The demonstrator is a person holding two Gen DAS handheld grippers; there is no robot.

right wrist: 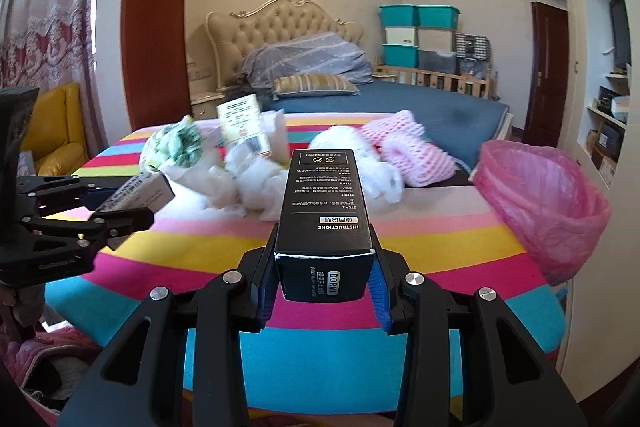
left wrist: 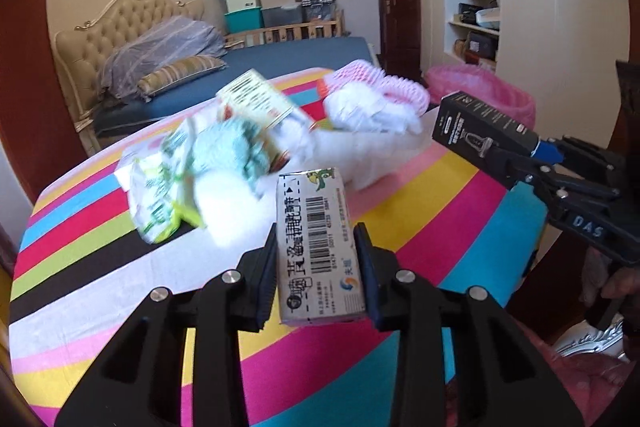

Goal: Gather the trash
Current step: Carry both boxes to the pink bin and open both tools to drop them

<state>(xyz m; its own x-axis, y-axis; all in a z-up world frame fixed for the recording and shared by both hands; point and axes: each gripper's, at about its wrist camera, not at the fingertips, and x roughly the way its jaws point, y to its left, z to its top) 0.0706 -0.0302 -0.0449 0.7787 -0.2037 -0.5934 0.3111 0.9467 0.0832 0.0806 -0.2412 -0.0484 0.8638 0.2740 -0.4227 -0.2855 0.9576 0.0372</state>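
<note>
My left gripper (left wrist: pixel 318 269) is shut on a white medicine box with a barcode (left wrist: pixel 318 243), held above the striped table (left wrist: pixel 120 291). My right gripper (right wrist: pixel 324 267) is shut on a black box (right wrist: pixel 326 215), also above the table; it shows in the left wrist view (left wrist: pixel 484 127) too. The left gripper with its white box (right wrist: pixel 136 197) shows at the left of the right wrist view. A pile of trash lies on the table: crumpled white plastic (right wrist: pixel 256 183), a green-printed wrapper (right wrist: pixel 176 145), another upright carton (right wrist: pixel 242 125) and pink foam netting (right wrist: pixel 416 151).
A bin lined with a pink bag (right wrist: pixel 540 203) stands at the table's right edge, also in the left wrist view (left wrist: pixel 484 89). A bed (right wrist: pixel 400 99) lies behind the table, a yellow chair (right wrist: pixel 60 131) to the left, a white wardrobe (left wrist: pixel 560 7) to the right.
</note>
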